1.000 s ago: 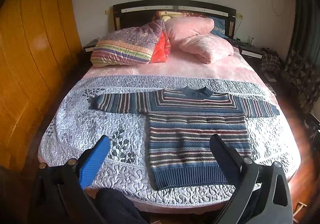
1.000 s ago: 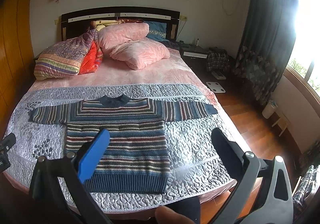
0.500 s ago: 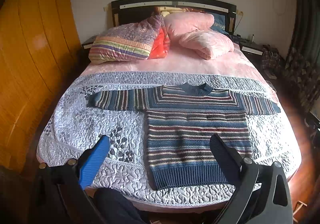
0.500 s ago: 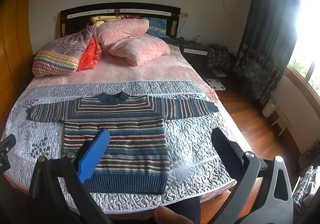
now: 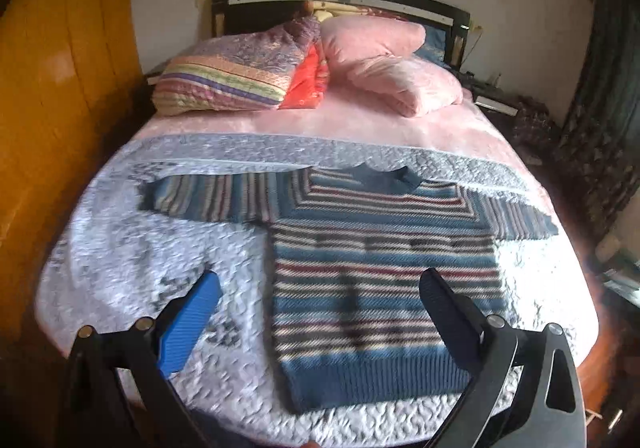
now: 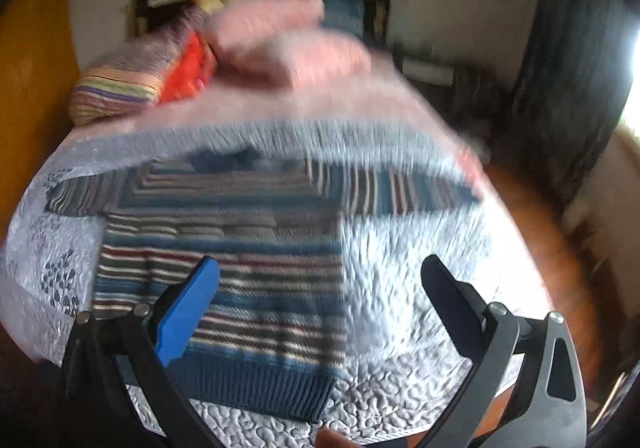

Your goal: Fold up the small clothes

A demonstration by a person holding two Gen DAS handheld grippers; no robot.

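Both grippers, left gripper (image 5: 318,302) and right gripper (image 6: 320,288), are closing in on the flat sweater (image 5: 372,272), jaws gaping apart; folding is not yet begun.

No text, label, brand, number or sign can be read in either view. The right wrist view is blurred by motion, and the left wrist view is only a little sharper; no writing shows there.
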